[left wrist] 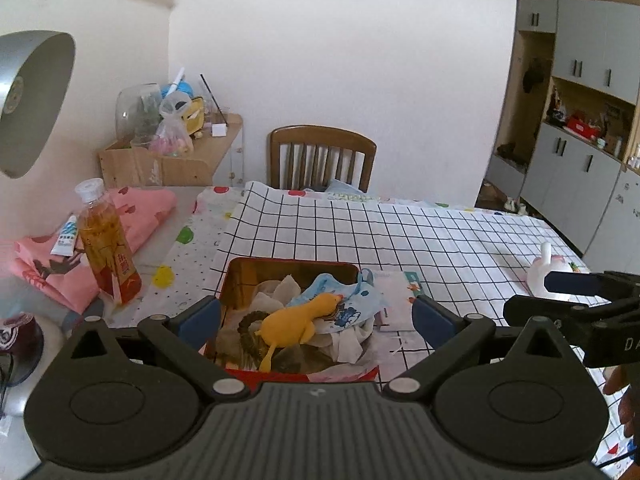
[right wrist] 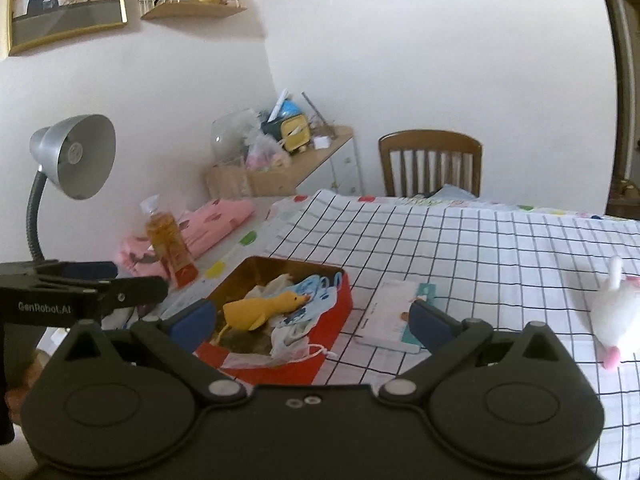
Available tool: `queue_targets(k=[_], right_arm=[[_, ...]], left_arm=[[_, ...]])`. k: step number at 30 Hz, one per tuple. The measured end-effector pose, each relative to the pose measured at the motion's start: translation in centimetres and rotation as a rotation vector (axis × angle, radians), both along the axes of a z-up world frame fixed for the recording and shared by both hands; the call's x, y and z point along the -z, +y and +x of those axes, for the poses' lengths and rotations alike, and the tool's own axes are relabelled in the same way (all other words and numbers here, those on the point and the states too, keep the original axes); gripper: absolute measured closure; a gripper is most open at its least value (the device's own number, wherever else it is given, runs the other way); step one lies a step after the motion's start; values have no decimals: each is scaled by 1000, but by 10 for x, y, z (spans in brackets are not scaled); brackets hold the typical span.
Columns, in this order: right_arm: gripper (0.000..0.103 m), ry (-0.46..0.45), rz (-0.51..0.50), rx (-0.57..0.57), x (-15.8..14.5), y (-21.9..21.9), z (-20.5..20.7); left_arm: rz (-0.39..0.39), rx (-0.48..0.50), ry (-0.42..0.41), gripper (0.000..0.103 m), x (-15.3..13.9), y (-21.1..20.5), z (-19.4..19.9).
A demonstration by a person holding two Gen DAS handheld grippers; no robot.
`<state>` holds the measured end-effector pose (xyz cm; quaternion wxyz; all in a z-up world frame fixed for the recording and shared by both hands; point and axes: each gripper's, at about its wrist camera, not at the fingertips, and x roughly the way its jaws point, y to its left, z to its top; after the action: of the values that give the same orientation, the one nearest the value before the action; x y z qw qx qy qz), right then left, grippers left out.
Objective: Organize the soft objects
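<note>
A red tin box (left wrist: pixel 280 266) (right wrist: pixel 334 312) sits on the checked tablecloth. In it lie a yellow duck toy (left wrist: pixel 296 320) (right wrist: pixel 260 308), a blue printed cloth (left wrist: pixel 344 300) (right wrist: pixel 316 300) and crumpled white cloths. My left gripper (left wrist: pixel 316 320) hangs above the box, open, with nothing between its blue-padded fingers. My right gripper (right wrist: pixel 312 316) is open too and holds nothing; it shows from the side in the left wrist view (left wrist: pixel 576 284). A white plush toy with pink feet (right wrist: pixel 614 312) (left wrist: pixel 544 276) lies on the cloth to the right, apart from both grippers.
A flat white packet (right wrist: pixel 394 316) (left wrist: pixel 394 300) lies just right of the box. Left of it stand a bottle of amber drink (left wrist: pixel 106 244) (right wrist: pixel 170 244), folded pink cloth (left wrist: pixel 132 216) and a grey desk lamp (right wrist: pixel 76 160). A wooden chair (left wrist: pixel 322 158) stands at the table's far edge.
</note>
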<state>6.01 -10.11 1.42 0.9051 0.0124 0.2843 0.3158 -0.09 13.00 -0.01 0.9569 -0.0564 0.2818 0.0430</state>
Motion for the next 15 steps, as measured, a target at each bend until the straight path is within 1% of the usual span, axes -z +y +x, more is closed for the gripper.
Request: queue_targets(k=[3, 5, 8, 15], right_arm=[[0, -17, -3, 30, -2, 1, -6], [0, -22, 2, 54, -2, 2, -8], [0, -19, 17, 63, -4, 2, -12], [0, -48, -3, 61, -7, 9, -18]], left_arm=[[-25, -9, -10, 1, -2, 2, -6], [-22, -22, -17, 1, -4, 2, -9], [-2, -31, -28, 1, -7, -1, -13], [64, -95, -43, 1, -11, -8, -17]])
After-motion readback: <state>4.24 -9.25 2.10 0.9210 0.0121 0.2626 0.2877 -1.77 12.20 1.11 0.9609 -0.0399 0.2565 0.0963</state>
